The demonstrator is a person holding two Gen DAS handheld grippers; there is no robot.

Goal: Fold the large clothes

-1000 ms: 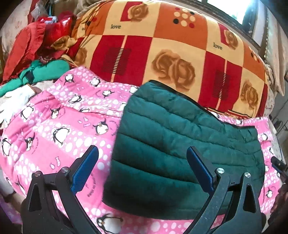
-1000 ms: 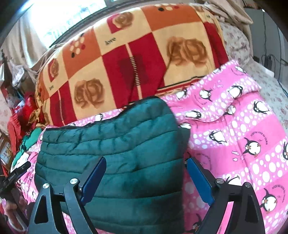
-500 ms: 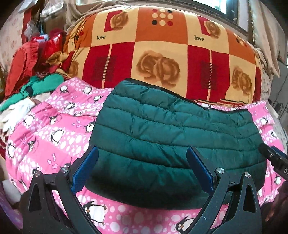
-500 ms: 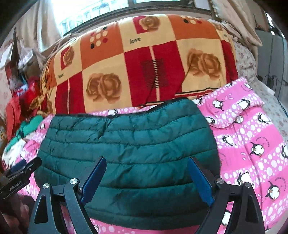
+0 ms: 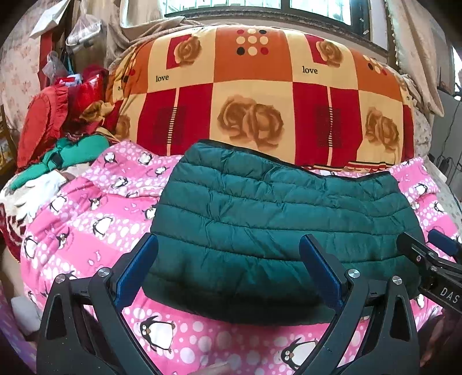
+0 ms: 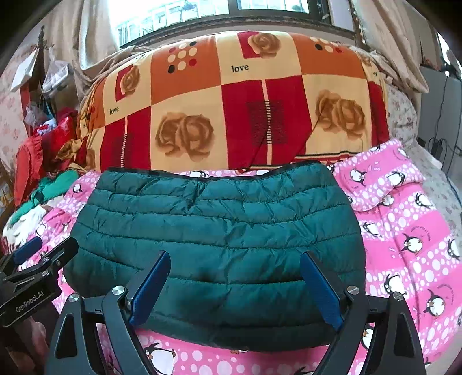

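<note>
A dark green quilted puffer jacket (image 5: 277, 219) lies folded into a wide flat bundle on the pink penguin blanket (image 5: 86, 219); it also fills the middle of the right wrist view (image 6: 219, 236). My left gripper (image 5: 228, 271) is open and empty, hovering over the jacket's near left edge. My right gripper (image 6: 234, 285) is open and empty above the jacket's near edge. Each gripper shows at the side of the other's view: the right gripper (image 5: 433, 259) and the left gripper (image 6: 37, 259).
A large orange, red and cream rose-patterned quilt (image 5: 260, 95) is piled behind the jacket. Red and green clothes (image 5: 57, 135) are heaped at the far left. A window (image 6: 231, 14) and curtains stand behind. The pink blanket (image 6: 410, 225) extends right.
Both grippers have pulled back and risen, swinging toward the middle. The jacket now shows whole and centred in both views. It has not moved, and both grippers stay open.
</note>
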